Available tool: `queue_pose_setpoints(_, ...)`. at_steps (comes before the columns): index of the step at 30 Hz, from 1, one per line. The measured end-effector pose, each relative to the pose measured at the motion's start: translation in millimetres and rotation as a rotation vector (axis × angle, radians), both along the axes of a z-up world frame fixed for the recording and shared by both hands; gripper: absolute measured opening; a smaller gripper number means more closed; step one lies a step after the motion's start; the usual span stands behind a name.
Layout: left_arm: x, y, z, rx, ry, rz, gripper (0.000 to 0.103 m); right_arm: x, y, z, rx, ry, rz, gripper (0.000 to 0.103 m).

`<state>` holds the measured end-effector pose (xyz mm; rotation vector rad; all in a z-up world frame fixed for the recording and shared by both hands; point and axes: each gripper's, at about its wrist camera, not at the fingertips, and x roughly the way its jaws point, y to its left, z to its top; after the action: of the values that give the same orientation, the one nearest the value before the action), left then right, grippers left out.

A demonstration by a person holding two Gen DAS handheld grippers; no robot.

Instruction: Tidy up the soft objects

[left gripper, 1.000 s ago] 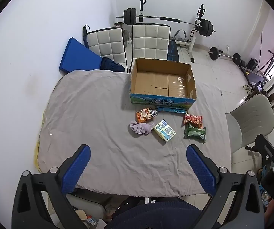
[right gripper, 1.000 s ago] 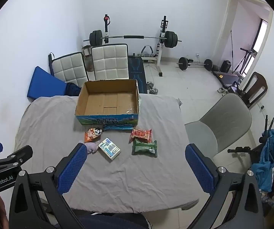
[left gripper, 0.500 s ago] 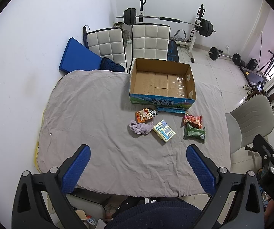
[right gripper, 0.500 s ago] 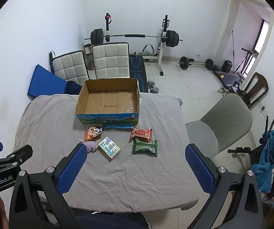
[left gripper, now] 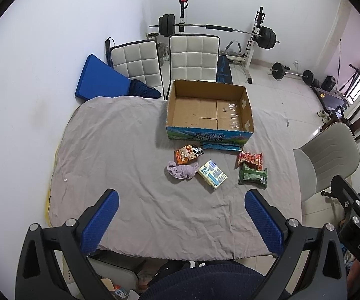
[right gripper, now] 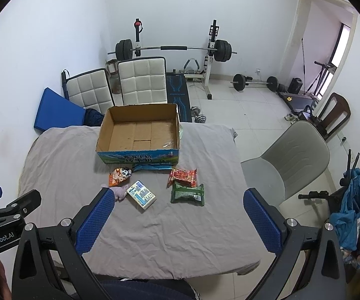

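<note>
An empty cardboard box [left gripper: 208, 111] [right gripper: 140, 135] stands open on the grey-clothed table [left gripper: 120, 150]. In front of it lie an orange snack bag [left gripper: 187, 153] [right gripper: 119, 175], a crumpled purple cloth [left gripper: 181, 170] [right gripper: 120, 192], a pale tissue pack [left gripper: 212, 174] [right gripper: 141, 194], a red snack pack [left gripper: 250, 159] [right gripper: 182, 177] and a green snack pack [left gripper: 252, 176] [right gripper: 187, 193]. My left gripper [left gripper: 181, 218] and right gripper [right gripper: 177, 218] are both open and empty, held high above the near table edge.
Two white padded chairs [left gripper: 192, 57] and a blue mat [left gripper: 100, 81] stand behind the table. A grey chair [right gripper: 290, 160] is at the table's right. A barbell rack [right gripper: 175, 48] and weights stand at the back of the room.
Both views have shifted only slightly; the objects lie where they were and both grippers stay open.
</note>
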<state>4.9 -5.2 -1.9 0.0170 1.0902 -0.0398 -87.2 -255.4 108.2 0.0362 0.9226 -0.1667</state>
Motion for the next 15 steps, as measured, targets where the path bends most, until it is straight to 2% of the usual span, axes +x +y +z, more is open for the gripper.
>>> queue_pose_setpoints(15,-5.4,-3.4,1.5,-0.006,-0.021,-0.006,0.103,-0.3,-3.4,0.8,-0.001,-0.011,-0.018,0.103)
